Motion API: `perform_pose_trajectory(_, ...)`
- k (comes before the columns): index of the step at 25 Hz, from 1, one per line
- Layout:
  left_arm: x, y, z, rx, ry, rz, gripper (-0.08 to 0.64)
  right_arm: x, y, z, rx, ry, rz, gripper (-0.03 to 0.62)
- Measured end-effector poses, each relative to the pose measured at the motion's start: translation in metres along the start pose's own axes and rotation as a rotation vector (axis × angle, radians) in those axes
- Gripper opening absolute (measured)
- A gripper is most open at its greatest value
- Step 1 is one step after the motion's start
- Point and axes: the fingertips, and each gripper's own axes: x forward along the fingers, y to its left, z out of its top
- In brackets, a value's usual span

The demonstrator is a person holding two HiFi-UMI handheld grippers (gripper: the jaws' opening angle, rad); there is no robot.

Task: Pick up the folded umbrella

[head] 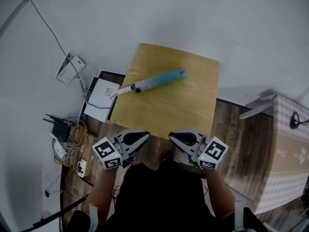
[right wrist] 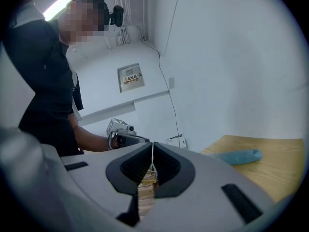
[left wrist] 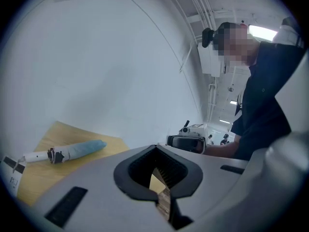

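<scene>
The folded umbrella lies flat on the wooden table, just above the middle of the head view. It runs slantwise, its pale blue rolled canopy toward the upper right and its white handle toward the lower left, near the table's left edge. A dark band, perhaps a strap, sits where the two meet. It shows at the lower left of the left gripper view and at the right of the right gripper view.
</scene>
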Motion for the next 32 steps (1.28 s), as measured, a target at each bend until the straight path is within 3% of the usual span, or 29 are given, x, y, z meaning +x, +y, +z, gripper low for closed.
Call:
perform_pose_trajectory(3, 0.019, 0.007, 0.002, -0.004, 0.010, 0.025, 0.012, -0.007, -0.016, 0.006, -0.011, -0.003, 0.035, 0.020)
perform_pose_trajectory(8, 0.046, 0.017, 0.005, 0.003, 0.039, 0.056, 0.012, -0.023, -0.053, 0.006, 0.007, -0.018, 0.007, 0.020)
perform_pose_trajectory(17, 0.049, 0.045, 0.007, 0.046, 0.061, 0.091, 0.012, -0.014, -0.068, -0.006, 0.042, -0.014, -0.001, 0.020)
perform_pose_trajectory(32, 0.058, 0.115, 0.042, 0.041, 0.046, -0.012, 0.012, 0.031, -0.118, 0.025, 0.024, 0.030, -0.097, 0.020)
